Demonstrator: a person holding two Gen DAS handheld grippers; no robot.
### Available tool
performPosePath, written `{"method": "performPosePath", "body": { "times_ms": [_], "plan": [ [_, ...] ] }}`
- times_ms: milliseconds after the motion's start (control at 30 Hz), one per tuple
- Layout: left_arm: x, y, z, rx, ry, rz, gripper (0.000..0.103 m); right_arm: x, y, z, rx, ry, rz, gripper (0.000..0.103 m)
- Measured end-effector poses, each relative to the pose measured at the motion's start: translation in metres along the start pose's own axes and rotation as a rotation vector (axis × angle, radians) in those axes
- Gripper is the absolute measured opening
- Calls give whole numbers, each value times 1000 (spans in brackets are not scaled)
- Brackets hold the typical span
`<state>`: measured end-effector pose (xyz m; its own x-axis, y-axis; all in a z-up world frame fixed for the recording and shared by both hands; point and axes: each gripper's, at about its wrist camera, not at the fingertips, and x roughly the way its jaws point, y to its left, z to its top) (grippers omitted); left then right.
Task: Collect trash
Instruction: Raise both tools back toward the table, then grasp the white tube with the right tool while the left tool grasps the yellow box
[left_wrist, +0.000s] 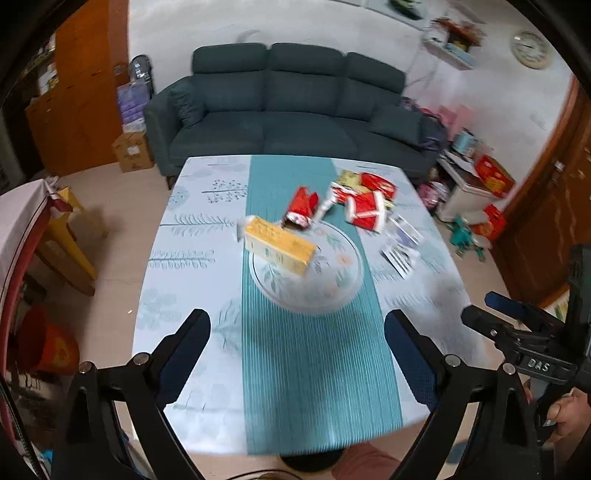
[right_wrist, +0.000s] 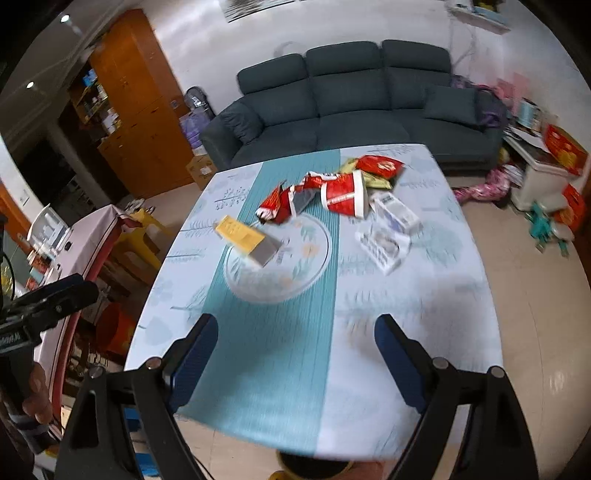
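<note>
Both tools (left_wrist: 297, 334) (right_wrist: 295, 338) wide apart, empty.

We list: tablecloth (left_wrist: 184, 258), matt printed cloth with ribbed teal stripe; yellow box (left_wrist: 279, 245), glossy card; red wrappers (right_wrist: 343, 192), shiny foil; sofa (left_wrist: 295, 107), matt woven fabric; cabinet (right_wrist: 140, 110), varnished wood.

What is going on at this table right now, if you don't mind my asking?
A person holds tongs in each hand above the table, apparently to collect trash. Both the left tongs and the right tongs are open and empty. Nothing is picked up yet: a yellow box lies across a glass plate, with red wrappers and white packets beyond.
</note>
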<state>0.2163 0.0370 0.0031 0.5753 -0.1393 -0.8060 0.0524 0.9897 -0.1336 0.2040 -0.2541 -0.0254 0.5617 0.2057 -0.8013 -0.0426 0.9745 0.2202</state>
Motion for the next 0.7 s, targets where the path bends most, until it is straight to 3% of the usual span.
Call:
{"method": "performPosePath", "body": {
  "times_ms": [300,500,700],
  "plan": [
    [102,-23,56,-165,115,112,94,85,-73,72,-121,122,107,87],
    [151,-21,69,-266,201,143,94,138,-97,93,-214,192,153,79],
    [183,-12,76,-326,249,185,94,181,-104,97,-263,260,180,77]
  ]
}}
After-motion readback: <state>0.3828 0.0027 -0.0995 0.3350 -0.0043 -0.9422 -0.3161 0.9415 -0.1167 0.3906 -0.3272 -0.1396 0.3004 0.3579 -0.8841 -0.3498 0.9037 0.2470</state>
